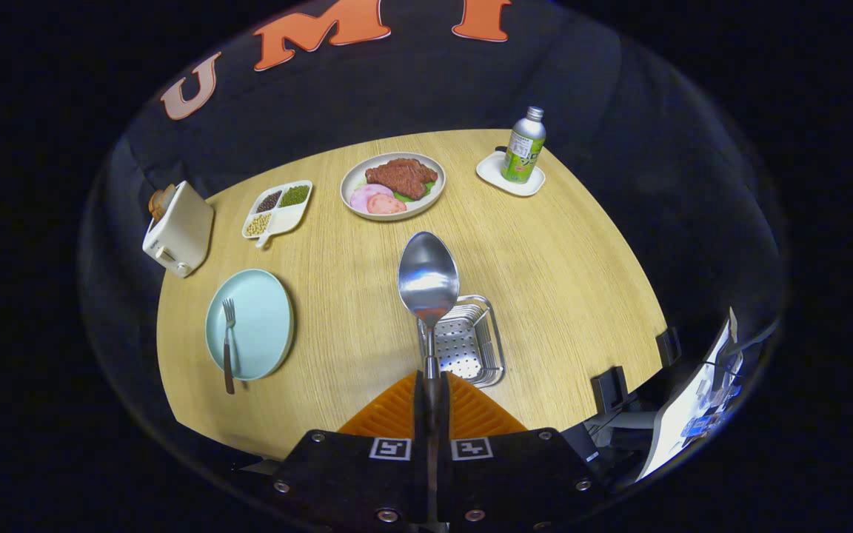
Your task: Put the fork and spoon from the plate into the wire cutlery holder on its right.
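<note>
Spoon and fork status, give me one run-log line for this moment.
hand-held gripper: shut on spoon | spoon: above wire cutlery holder | fork: on blue plate | pending: drop spoon, fetch fork

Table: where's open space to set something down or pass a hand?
Widest bare patch of table: right of the wire cutlery holder, below the bottle. Smaller patch between blue plate with fork and holder. Crowded along the far edge: toaster, snack tray, meat plate. Gripper shut on spoon.

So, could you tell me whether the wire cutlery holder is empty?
Empty: its perforated floor is bare in the holder. The spoon is gripped between the fingers; the fork lies on the plate.
</note>
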Demonstrator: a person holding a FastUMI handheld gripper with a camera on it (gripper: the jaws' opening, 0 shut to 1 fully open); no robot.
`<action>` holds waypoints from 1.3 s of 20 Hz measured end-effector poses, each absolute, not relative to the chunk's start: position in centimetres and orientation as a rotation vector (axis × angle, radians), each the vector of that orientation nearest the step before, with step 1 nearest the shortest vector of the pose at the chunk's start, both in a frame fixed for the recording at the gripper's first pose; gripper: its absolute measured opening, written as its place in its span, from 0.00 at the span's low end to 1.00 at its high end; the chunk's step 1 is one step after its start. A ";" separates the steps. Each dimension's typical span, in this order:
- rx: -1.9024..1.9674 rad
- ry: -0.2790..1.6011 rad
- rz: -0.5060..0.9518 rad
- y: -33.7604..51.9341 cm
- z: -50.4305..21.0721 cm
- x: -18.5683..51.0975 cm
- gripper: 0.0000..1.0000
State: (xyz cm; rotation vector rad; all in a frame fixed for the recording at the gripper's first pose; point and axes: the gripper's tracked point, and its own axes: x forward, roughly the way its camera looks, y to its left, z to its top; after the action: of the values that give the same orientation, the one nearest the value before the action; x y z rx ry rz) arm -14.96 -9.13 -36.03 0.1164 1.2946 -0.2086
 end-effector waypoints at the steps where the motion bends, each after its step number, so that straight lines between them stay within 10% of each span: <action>1: 0.109 1.310 -0.208 -9.5 -36.5 -15.5 0.05; 14: 0.118 1.343 -0.196 -11.9 -38.6 -16.1 0.08; 26: 0.146 0.666 -0.150 -10.4 -25.5 -4.2 0.35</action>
State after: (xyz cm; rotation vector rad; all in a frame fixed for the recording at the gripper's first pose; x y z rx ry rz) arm -4.17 -10.37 -25.53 0.1459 0.6657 -0.1504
